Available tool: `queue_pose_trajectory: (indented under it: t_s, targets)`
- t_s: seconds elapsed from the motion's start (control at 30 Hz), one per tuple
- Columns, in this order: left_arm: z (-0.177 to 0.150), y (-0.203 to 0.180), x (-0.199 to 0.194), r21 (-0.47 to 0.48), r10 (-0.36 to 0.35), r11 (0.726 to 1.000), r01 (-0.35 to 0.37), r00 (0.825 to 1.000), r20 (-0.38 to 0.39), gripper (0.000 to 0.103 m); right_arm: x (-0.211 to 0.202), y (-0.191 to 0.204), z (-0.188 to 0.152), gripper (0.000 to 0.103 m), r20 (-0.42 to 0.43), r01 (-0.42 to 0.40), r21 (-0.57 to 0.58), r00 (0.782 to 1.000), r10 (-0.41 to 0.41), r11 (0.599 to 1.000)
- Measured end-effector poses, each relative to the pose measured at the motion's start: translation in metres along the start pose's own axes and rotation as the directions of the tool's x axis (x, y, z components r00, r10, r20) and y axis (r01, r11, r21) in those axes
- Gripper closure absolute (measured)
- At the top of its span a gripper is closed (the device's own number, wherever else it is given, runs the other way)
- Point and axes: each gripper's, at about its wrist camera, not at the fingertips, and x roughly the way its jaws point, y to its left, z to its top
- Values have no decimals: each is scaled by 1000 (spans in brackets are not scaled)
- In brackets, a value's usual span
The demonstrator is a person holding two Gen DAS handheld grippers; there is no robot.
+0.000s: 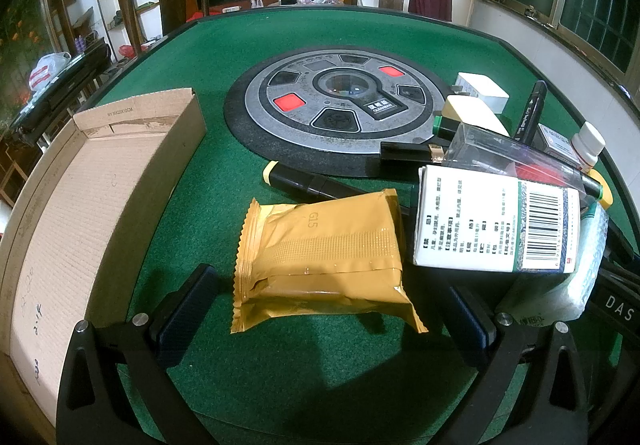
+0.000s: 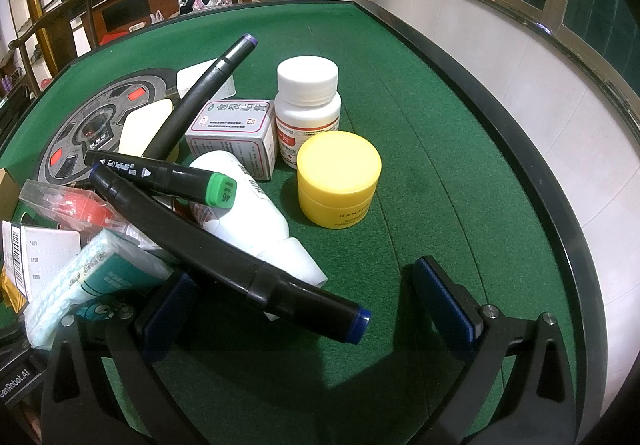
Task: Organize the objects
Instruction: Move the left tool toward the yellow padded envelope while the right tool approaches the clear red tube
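1. The left gripper point(image 1: 326, 321) is hanging wide apart over the green worktop point(image 1: 192, 181), tilted downward, with nothing between its pads. The gold foil packet point(image 1: 320, 261) is lying flat just ahead of it, roughly centred between the 2 fingers.

2. The open cardboard box point(image 1: 100, 197) is sitting to the left of the packet, near it but apart, and it is judged to be the place where the loose things are going. Its near wall is standing tall, so anything carried over is needing a clear lift first.

3. The packet looks like the likely first pick. It is soft and slippery, so the left gripper is best coming down on its short sides and closing gently across the middle, not on the crimped edge.

4. The white barcode carton point(image 1: 496, 221) is lying just beside the packet's right edge, perhaps touching it. The right finger is needing to slip between the 2 without nudging the carton.

5. The right gripper point(image 2: 316, 309) is also standing wide and holding nothing. A black marker with a blue cap point(image 2: 224, 257) is lying across its left finger's line, resting on the pile.

6. The yellow jar point(image 2: 338, 179) is standing free of the pile, making it the easier target for the right side; the stacked markers are likely to roll if disturbed.
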Motion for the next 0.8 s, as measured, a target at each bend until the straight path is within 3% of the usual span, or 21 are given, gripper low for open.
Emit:
queue_pose_trajectory:
  t_s: [0.2, 0.8]
  targets:
    - [-3, 1, -2, -2, 0, 1000, 0, 1000, 0, 1, -14, 6, -6, 0, -7, 86, 121, 996, -86, 989]
    - [-4, 1, -1, 3, 0, 1000, 0, 1000, -24, 1, -17, 17, -16, 0, -15, 85, 126, 996, -84, 988]
